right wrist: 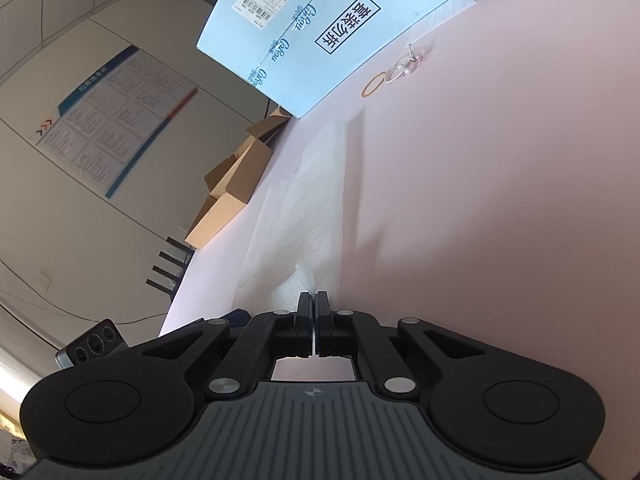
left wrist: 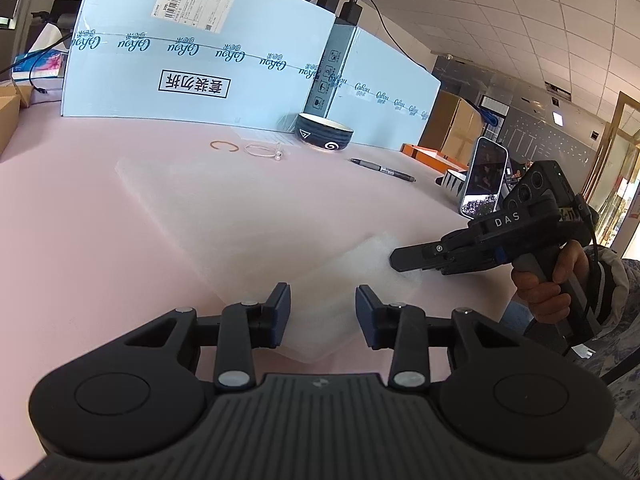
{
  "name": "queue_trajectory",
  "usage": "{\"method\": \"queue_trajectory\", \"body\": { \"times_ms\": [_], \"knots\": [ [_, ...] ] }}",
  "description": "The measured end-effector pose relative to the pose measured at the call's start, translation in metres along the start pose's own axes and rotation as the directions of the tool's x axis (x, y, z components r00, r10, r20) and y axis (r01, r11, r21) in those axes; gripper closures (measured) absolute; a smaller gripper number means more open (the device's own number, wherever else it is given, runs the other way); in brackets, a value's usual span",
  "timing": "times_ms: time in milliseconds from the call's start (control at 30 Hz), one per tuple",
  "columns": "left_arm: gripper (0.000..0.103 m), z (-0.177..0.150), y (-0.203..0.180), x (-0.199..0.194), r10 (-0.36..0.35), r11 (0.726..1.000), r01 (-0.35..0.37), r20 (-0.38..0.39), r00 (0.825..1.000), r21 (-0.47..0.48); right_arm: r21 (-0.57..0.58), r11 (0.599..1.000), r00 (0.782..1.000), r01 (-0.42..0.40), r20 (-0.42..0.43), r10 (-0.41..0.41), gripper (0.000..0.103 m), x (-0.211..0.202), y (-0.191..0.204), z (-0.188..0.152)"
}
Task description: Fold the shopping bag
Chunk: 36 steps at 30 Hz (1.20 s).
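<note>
- The shopping bag (left wrist: 248, 216) lies flat on the pink table (left wrist: 100, 280), a thin, white, half-transparent sheet with one corner raised off the surface.
- Handling, as a judgement: the bag looks very light, limp and probably slippery. It should crease easily, hold no shape of its own, and may drift when released. Take hold at corners or along an edge, not in the middle.
- The right claw (left wrist: 394, 259) is closed on the raised corner; in its own view the jaws meet with the thin film between them.
- The left claw (left wrist: 322, 314) stands partly open over the near edge of the bag. Film lies between the jaws, but the pads do not press on it.
- A hand (left wrist: 548, 280) grips the right claw's handle.
- Well beyond the bag lie a rubber band (left wrist: 225, 146), a dark bowl (left wrist: 324, 131) and a pen (left wrist: 382, 169).
- A large blue box (left wrist: 200, 48) stands at the far edge.
</note>
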<state>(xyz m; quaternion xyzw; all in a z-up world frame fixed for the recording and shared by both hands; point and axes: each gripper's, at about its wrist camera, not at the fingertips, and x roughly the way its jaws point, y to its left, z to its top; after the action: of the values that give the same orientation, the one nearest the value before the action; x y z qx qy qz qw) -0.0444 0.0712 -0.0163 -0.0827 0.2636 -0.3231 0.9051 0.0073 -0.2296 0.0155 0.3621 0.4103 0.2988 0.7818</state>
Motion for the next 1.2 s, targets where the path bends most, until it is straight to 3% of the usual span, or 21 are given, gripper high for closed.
{"method": "queue_trajectory", "body": {
  "times_ms": [200, 300, 433, 533, 767, 1000, 1200],
  "knots": [
    [0.069, -0.001, 0.013, -0.001, -0.047, 0.996, 0.047, 0.006, 0.999, -0.074, 0.008, 0.998, 0.985, 0.059, 0.163, -0.060, 0.097, -0.032, -0.006, 0.003],
    [0.069, -0.002, 0.014, -0.002, -0.054, 0.995, 0.055, 0.007, 0.998, -0.082, -0.090, 0.994, 0.974, 0.064, 0.223, -0.042, 0.097, -0.040, 0.008, -0.002],
    [0.069, -0.002, 0.016, -0.002, -0.060, 0.993, 0.061, 0.012, 0.998, -0.101, -0.253, 0.967, 0.982, 0.022, 0.188, 0.027, 0.097, -0.023, 0.037, -0.015],
    [0.069, -0.003, 0.017, -0.003, -0.061, 0.992, 0.062, 0.016, 0.998, -0.114, -0.326, 0.945, 0.991, -0.012, 0.123, 0.055, 0.097, 0.011, 0.052, -0.028],
    [0.069, -0.005, 0.013, -0.005, -0.047, 0.993, 0.050, 0.032, 0.998, -0.105, -0.362, 0.931, 0.999, 0.042, 0.041, -0.029, 0.097, 0.047, 0.057, -0.040],
    [0.069, -0.004, 0.015, -0.005, -0.058, 0.993, 0.061, 0.032, 0.998, -0.101, -0.458, 0.875, 0.988, 0.156, 0.091, -0.128, 0.101, 0.037, 0.063, -0.045],
    [0.069, -0.003, 0.017, -0.006, -0.064, 0.992, 0.068, 0.036, 0.997, -0.105, -0.426, 0.880, 0.977, 0.211, 0.128, -0.172, 0.102, 0.025, 0.056, -0.045]
  ]
}}
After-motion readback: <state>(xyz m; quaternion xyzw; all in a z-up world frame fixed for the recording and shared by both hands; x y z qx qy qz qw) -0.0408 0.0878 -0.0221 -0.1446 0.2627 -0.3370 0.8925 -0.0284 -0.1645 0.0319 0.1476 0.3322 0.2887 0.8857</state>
